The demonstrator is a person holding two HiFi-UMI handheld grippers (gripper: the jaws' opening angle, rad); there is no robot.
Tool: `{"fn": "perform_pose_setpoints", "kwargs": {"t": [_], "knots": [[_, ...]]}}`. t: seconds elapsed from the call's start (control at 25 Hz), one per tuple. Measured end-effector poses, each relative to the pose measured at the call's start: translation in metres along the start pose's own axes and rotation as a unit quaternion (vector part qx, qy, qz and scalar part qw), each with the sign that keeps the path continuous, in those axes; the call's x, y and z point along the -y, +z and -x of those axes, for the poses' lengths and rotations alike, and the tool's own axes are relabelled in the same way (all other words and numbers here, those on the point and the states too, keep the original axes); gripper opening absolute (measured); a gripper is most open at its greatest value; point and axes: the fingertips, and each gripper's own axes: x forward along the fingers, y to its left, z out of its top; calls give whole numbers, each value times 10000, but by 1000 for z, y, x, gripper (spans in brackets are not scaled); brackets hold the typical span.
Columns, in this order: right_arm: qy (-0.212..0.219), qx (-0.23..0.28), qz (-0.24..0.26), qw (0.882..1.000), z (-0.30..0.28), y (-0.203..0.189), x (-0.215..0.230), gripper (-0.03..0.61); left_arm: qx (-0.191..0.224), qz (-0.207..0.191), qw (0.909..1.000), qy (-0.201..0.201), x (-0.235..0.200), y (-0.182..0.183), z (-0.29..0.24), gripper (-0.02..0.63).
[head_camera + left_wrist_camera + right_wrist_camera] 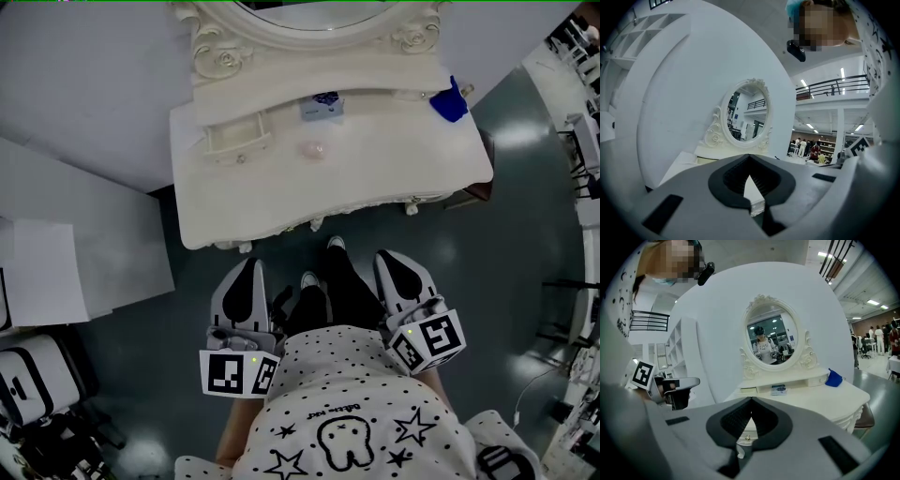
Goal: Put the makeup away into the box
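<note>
A cream dressing table [394,187] with an oval mirror [771,337] stands ahead of me. On it lie a small pink makeup item [312,149], a small blue-and-white box [322,105] [778,389] under the mirror shelf, and a blue pouch [449,101] [833,378] at the right. A little drawer [234,141] at the left stands pulled out. My left gripper [249,269] [750,157] and right gripper [392,259] [751,400] are held close to my body, short of the table's front edge. Both are shut with nothing between their jaws.
A curved white wall panel [84,84] backs the table. White boards [56,272] and a white case [33,375] lie on the floor at the left. Racks and cables [577,122] line the right side. My feet [323,262] stand on dark floor before the table.
</note>
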Motion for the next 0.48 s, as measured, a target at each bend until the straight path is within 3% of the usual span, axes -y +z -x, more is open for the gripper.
{"fn": "perform_pose_setpoints", "kwargs": {"t": [0.48], "knots": [[461,-121,42,9989,-102,44,74,9,257,45,9975,659,-21,25,-101,-2]]}}
